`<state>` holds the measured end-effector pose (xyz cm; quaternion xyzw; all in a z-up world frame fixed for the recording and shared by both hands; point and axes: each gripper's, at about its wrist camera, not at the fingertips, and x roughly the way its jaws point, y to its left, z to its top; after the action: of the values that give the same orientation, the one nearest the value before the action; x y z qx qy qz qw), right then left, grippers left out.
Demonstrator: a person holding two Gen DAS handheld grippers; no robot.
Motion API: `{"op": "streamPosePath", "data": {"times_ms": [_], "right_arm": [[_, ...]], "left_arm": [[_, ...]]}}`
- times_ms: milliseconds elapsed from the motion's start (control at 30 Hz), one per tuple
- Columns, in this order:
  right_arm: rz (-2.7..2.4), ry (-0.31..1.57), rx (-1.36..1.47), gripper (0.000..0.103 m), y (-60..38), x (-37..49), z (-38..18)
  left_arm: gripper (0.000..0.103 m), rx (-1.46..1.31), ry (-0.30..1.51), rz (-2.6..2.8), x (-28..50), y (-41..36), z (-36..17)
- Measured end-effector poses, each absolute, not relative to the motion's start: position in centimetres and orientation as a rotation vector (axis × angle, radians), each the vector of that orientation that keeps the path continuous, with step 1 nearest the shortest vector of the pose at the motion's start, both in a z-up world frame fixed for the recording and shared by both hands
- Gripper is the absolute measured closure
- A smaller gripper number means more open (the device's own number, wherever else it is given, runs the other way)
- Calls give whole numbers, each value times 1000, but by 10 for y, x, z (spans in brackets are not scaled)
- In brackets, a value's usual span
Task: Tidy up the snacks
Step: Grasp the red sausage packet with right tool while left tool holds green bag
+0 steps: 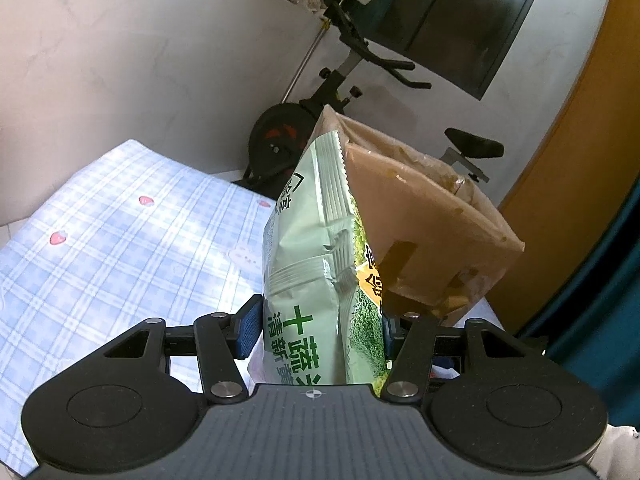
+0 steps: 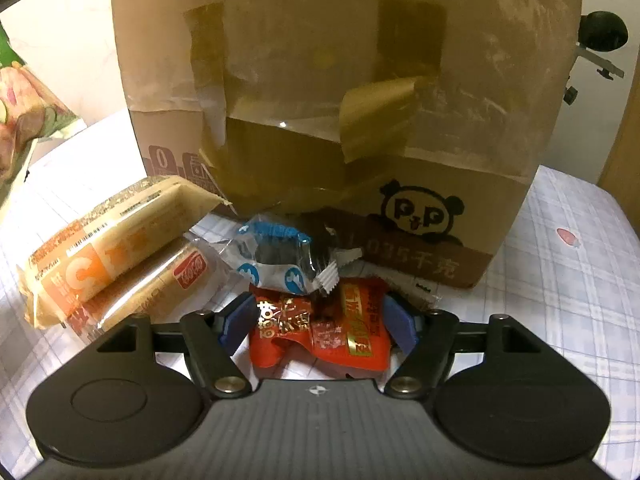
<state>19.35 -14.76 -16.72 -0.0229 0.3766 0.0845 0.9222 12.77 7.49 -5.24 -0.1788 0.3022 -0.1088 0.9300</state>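
Observation:
My left gripper (image 1: 316, 326) is shut on a pale green snack bag (image 1: 308, 264) and holds it upright above the table, just left of the open cardboard box (image 1: 424, 220). In the right wrist view the same box (image 2: 328, 80) stands close ahead, taped, with a panda logo. My right gripper (image 2: 318, 320) has its blue pads on either side of a red snack packet (image 2: 320, 332) lying on the cloth. A blue-and-white wrapped snack (image 2: 280, 260) lies on top of its far end. Two orange-and-cream packs (image 2: 104, 256) lie to the left.
The table has a blue plaid cloth (image 1: 112, 240) with pink hearts. An exercise bike (image 1: 304, 124) stands behind the table by the white wall. A wooden door (image 1: 580, 120) is at the right. Another green bag (image 2: 24, 104) shows at the far left of the right wrist view.

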Motion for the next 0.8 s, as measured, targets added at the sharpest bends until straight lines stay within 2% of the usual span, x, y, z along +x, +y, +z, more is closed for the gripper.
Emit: {"op": "streamPosePath", "data": {"times_ms": [33,200,300,500,667,733,767,800], "right_arm": [[171,773,-49,33,-148,192,-168],[179,761,-27,64,-149,178,-164],[196,765,-26,76,-147,169,-162],[190,782,-5,85,-148,155,-160],[190,793,6,85,-151,157,-157],[194,775,5,81,-153,157,-151],[201,768,4,74,-153,159,-148],[209,768,3,61,-152,162,-147]], "left_arm": [[45,-367,622,-222,129,74,-54],[45,-372,635,-225,132,74,-59],[45,-373,638,-231,126,76,-59],[45,-374,643,-242,131,76,-59],[45,-376,651,-236,131,76,-63],[45,-378,651,-236,130,76,-64],[45,-379,652,-235,130,76,-64],[45,-379,652,-234,130,76,-65]]}}
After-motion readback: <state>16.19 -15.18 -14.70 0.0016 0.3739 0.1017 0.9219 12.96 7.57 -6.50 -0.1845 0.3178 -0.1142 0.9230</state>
